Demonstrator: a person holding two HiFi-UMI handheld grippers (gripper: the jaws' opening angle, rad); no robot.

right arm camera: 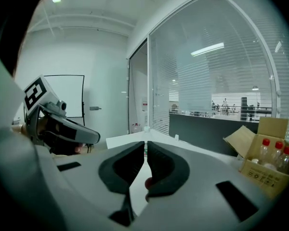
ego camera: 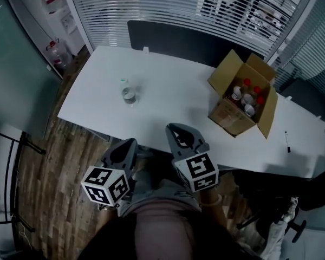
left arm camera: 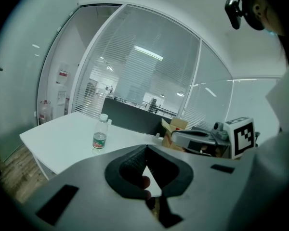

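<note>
White table [ego camera: 173, 107] ahead, slatted blinds behind it. At the right end, the box [ego camera: 227, 115] hides most of its load: three red caps show clearly, the rest are hard to count. One bottle [ego camera: 129, 95] stands alone, left of centre. Left gripper [ego camera: 130, 143] sits low over the person's lap at the near edge, well short of the bottle, jaws tip to tip, nothing between. Right gripper [ego camera: 175, 128] is alongside, pointing forward, jaws a bare slit apart, empty too.

The left tool [ego camera: 129, 143] and right tool [ego camera: 176, 129] are grey, black-padded (each bears a black-and-white marker cube [ego camera: 105, 186]); mauve shirt [ego camera: 162, 226] worn.
</note>
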